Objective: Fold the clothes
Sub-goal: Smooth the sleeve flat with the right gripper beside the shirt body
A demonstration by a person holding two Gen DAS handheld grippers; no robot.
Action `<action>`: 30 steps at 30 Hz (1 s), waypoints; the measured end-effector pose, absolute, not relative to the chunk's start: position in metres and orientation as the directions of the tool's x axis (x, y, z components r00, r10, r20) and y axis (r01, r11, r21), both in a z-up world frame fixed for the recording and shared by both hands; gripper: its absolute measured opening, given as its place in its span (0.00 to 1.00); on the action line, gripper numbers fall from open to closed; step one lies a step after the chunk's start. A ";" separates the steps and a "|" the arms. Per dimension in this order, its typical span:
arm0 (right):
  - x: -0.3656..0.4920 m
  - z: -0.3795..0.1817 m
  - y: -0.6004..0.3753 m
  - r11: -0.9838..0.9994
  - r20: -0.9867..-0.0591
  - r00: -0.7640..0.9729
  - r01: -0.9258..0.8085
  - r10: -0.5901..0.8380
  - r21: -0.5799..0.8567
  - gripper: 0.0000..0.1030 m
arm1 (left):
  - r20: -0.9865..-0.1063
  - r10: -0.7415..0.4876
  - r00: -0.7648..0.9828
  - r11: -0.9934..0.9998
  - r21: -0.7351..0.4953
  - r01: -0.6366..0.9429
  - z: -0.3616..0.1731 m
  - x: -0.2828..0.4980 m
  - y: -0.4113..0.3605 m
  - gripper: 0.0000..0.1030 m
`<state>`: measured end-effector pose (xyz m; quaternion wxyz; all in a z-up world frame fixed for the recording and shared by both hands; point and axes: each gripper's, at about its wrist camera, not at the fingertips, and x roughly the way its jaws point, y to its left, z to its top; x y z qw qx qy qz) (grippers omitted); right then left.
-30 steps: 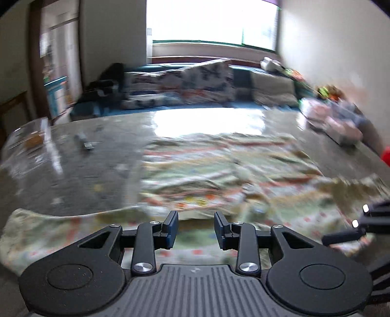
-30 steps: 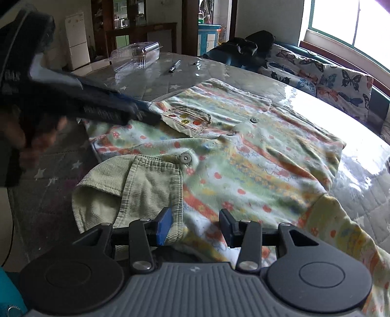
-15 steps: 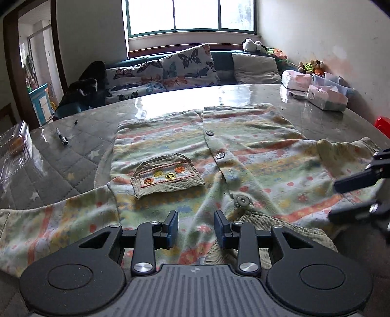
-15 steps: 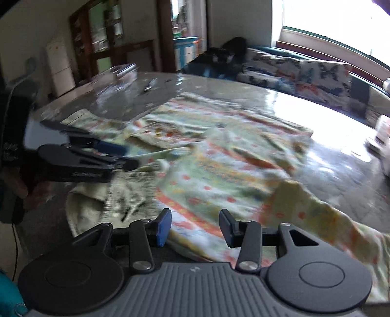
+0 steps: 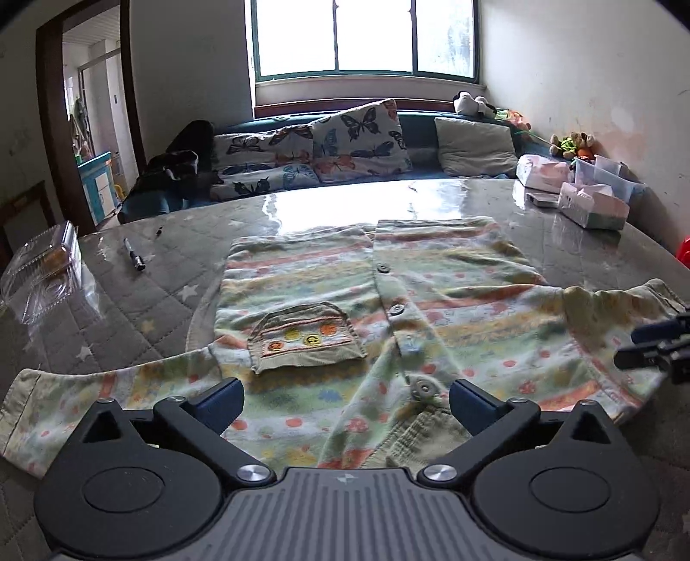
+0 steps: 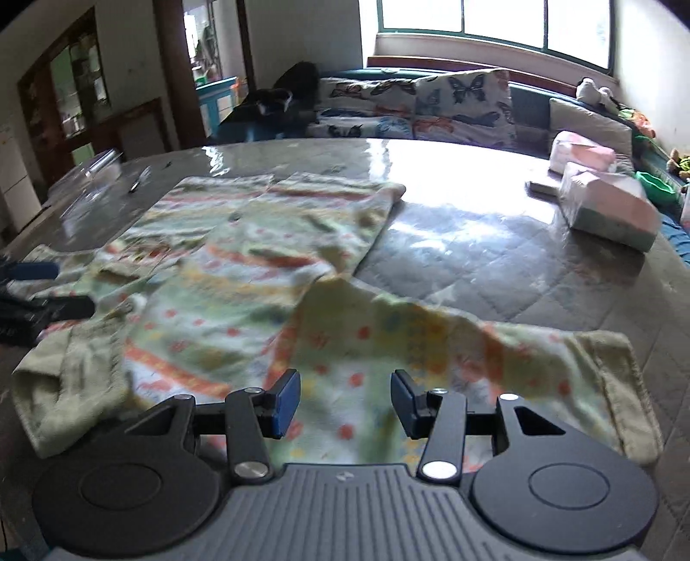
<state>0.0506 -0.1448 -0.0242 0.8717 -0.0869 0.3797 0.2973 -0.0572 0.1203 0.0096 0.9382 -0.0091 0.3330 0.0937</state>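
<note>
Bright window [image 5: 364, 39] at twelve o'clock above a sofa [image 5: 422, 129] with butterfly cushions [image 5: 360, 136]; doorway [image 5: 92, 129] at ten.

Soft printed cloth shirt [image 5: 431, 302] with ribbed corduroy pocket [image 5: 306, 341] — on a glossy, quilted table cover [image 5: 142, 285].

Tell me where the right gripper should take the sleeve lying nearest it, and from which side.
Probably the cuff end of the sleeve: it lies flat and stretched out sideways on the table, clear of the shirt body. Come from above at the free cuff edge. The right gripper has its jaws opening, nothing pinched between them.
</note>
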 end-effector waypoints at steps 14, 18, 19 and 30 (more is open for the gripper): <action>0.104 -0.033 -0.160 0.846 -0.683 0.574 -0.518 0.452 0.125 0.46 | -0.616 0.183 0.766 0.976 0.019 -0.217 0.021 -0.057 0.123 1.00; 0.109 -0.033 -0.185 0.880 -0.679 0.608 -0.457 0.412 0.125 0.46 | -0.619 0.188 0.762 0.975 0.022 -0.222 0.020 -0.055 0.123 1.00; 0.110 -0.034 -0.191 0.890 -0.679 0.618 -0.439 0.397 0.121 0.46 | -0.621 0.188 0.761 0.975 0.022 -0.222 0.020 -0.054 0.122 1.00; 0.118 -0.035 -0.248 0.946 -0.668 0.682 -0.304 0.298 0.111 0.46 | -0.613 0.170 0.771 0.981 0.033 -0.190 0.022 -0.050 0.111 1.00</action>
